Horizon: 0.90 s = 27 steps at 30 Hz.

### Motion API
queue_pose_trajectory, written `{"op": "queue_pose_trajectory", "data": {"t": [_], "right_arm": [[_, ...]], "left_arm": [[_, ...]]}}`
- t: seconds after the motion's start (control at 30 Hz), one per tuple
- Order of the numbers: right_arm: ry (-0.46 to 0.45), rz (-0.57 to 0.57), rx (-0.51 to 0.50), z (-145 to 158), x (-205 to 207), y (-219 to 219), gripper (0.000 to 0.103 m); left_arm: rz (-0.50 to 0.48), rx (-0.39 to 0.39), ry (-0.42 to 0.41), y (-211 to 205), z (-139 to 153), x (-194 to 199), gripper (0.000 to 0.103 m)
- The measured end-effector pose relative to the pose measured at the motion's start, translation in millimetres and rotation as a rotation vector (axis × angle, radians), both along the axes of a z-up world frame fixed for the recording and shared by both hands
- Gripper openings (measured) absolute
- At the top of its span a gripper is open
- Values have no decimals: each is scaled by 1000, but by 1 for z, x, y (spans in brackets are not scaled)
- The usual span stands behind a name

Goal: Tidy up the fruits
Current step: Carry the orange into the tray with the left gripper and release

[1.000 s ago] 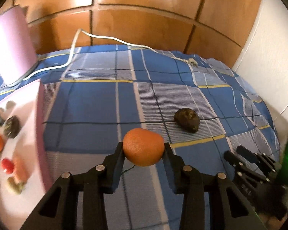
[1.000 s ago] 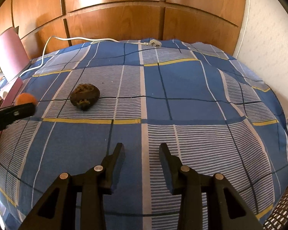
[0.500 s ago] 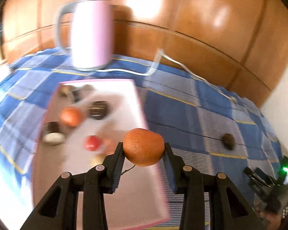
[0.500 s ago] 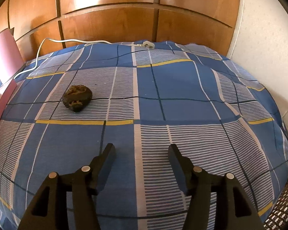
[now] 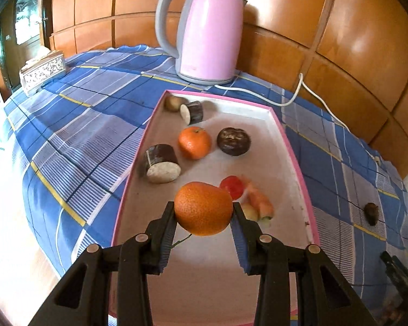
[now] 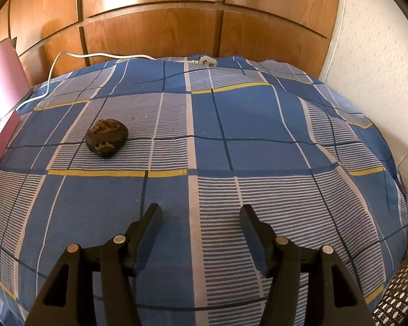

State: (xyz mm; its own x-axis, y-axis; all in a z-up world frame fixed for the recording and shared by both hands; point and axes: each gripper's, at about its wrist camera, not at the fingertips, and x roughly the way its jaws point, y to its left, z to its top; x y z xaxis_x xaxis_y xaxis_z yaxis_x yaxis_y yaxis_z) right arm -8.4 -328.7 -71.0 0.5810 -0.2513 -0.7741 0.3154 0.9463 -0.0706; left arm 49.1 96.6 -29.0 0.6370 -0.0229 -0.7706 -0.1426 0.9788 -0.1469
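Note:
My left gripper (image 5: 204,212) is shut on an orange (image 5: 203,208) and holds it above the near part of a pink-rimmed tray (image 5: 291,146). The tray holds another orange (image 5: 194,142), a dark round fruit (image 5: 233,141), two dark cut pieces (image 5: 161,163) (image 5: 192,112), a red fruit (image 5: 232,187) and other small pieces. My right gripper (image 6: 200,213) is open and empty above the blue checked cloth. A dark wrinkled fruit (image 6: 106,137) lies on the cloth ahead of it to the left; it also shows in the left wrist view (image 5: 371,213).
A pink kettle (image 5: 206,32) stands behind the tray, its white cord (image 6: 68,62) running along the cloth to a plug (image 6: 208,61). A silver patterned box (image 5: 42,72) sits at the far left. Wooden panels back the table; a white wall is to the right.
My left gripper has swung left with the orange, from over the bare cloth to over the tray. My right gripper has opened wider and barely moved.

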Motion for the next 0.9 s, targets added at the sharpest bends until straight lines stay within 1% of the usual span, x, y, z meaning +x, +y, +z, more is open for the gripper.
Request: {"op": "queue_pose_trajectory", "data": {"t": [0.3,0.43,0.5,0.57,0.63,0.67,0.73,0.8,0.9], "right_arm": [[10,-6,-13,0,1,2,60],[12,-7,-16,0,1,3,60],[12,-7,-16,0,1,3,60],[12,-7,-17,0,1,3,60],[11,-7,-16,0,1,3,60],[11,-8,-15,0,1,3,60],[12,-7,-16,0,1,3,60],[13,-6,-17,0,1,3,60],[15,-6,-17,0,1,3,60]], "left_arm": [[11,6,-5,7,-2,-2,40],[30,39,-2,8,-3,-2,41],[34,36,2,10,-4,-2,42],[41,36,0,10,-4,-3,44],[46,38,-10,10,-2,-5,53],[49,33,-21,10,1,-6,56],[59,31,-40,10,5,-9,70],[63,33,-64,9,10,-13,73],[44,26,-72,3,14,-16,73]]}}
